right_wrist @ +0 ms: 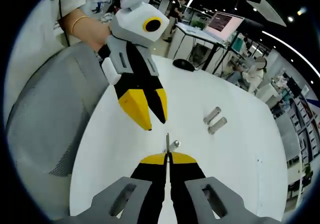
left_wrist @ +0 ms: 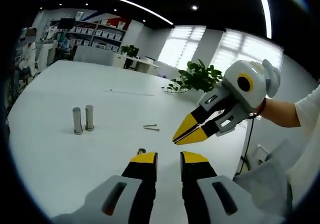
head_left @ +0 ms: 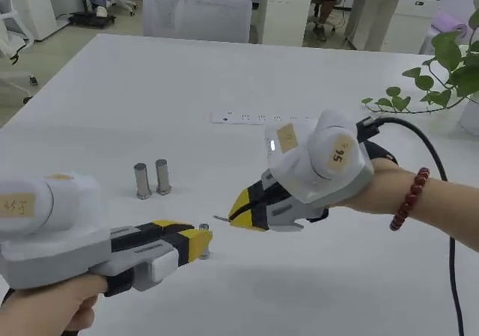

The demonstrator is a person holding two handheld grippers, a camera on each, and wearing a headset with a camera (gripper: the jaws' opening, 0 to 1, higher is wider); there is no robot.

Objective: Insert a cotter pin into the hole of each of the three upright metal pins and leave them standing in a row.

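**Lining up a cotter pin at the third pin**

The right gripper [head_left: 235, 216] is pressed together on a cotter pin [right_wrist: 167, 143]. The pin's free end is just beside the top of the third pin [head_left: 203, 228], and as far as I can judge it is not yet through the hole. The left gripper [head_left: 200, 244] is spread and empty, with its tips close to that pin. Two pins [head_left: 142, 181] stand upright side by side on the table [head_left: 224, 81], apart from the third. They are too small to tell whether theirs are fitted. Spare cotter pins [left_wrist: 151, 128] lie loose on the table, not in any tray. At least this insertion is left, and probably setting the third pin in line with the others.
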